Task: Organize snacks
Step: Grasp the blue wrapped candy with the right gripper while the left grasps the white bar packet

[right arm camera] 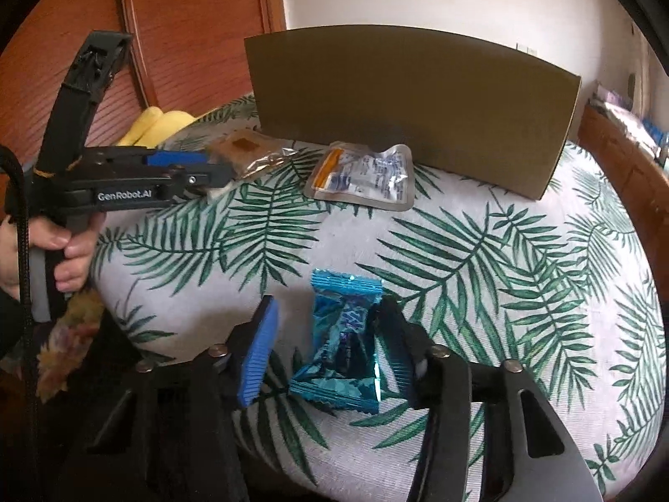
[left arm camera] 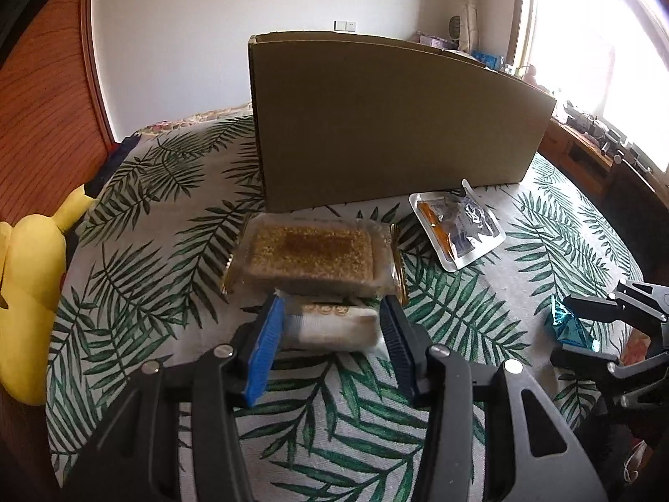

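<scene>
The left gripper (left arm camera: 332, 326) pinches a white snack pack (left arm camera: 334, 324); the right gripper (right arm camera: 324, 349), fingers spread, straddles a blue candy wrapper (right arm camera: 343, 343) on the bed (right arm camera: 481, 293).

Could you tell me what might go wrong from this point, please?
The left claw straddles a white snack pack with the brown cake pack lying over its far end; lifting could tip the cake off. The right claw's pads look apart around the blue wrapper, and shiny foil may slip.

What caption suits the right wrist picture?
Right gripper straddles a blue candy packet on the leaf-print cover.
</scene>
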Action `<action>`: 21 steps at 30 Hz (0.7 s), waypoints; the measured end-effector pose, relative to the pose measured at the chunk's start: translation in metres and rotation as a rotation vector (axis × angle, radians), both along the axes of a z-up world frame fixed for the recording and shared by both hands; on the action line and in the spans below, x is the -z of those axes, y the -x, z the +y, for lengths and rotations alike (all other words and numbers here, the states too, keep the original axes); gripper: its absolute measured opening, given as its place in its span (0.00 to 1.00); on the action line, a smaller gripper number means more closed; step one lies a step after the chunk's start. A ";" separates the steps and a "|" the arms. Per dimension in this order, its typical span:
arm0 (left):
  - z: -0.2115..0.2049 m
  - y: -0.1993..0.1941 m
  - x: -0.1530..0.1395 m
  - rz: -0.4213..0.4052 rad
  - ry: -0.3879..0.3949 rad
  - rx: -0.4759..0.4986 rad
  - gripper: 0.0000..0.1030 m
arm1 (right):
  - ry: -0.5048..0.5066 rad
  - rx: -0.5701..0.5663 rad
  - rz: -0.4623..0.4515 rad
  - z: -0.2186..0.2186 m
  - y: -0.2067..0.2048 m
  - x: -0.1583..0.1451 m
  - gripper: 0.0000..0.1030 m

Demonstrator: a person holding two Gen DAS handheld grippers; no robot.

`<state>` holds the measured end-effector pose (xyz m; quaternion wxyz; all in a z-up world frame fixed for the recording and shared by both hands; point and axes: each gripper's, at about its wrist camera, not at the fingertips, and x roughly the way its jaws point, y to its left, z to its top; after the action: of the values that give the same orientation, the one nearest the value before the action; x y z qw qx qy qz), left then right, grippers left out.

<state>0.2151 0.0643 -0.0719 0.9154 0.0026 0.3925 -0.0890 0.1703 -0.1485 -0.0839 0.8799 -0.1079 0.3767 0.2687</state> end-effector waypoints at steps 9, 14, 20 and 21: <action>0.002 -0.006 0.006 0.022 0.023 -0.054 0.57 | 0.025 0.000 -0.027 -0.003 0.002 -0.001 0.37; 0.003 -0.009 0.010 0.040 0.040 -0.054 0.64 | 0.020 0.000 -0.028 -0.002 0.002 0.000 0.37; -0.014 -0.008 0.016 0.033 -0.056 -0.025 0.68 | 0.009 0.009 -0.032 -0.003 0.002 0.000 0.37; -0.014 -0.008 0.016 0.031 -0.057 -0.026 0.69 | 0.006 0.011 -0.034 -0.004 0.002 0.000 0.38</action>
<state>0.2229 0.0502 -0.0879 0.9099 0.0224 0.4089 -0.0659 0.1678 -0.1521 -0.0842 0.8873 -0.1133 0.3632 0.2608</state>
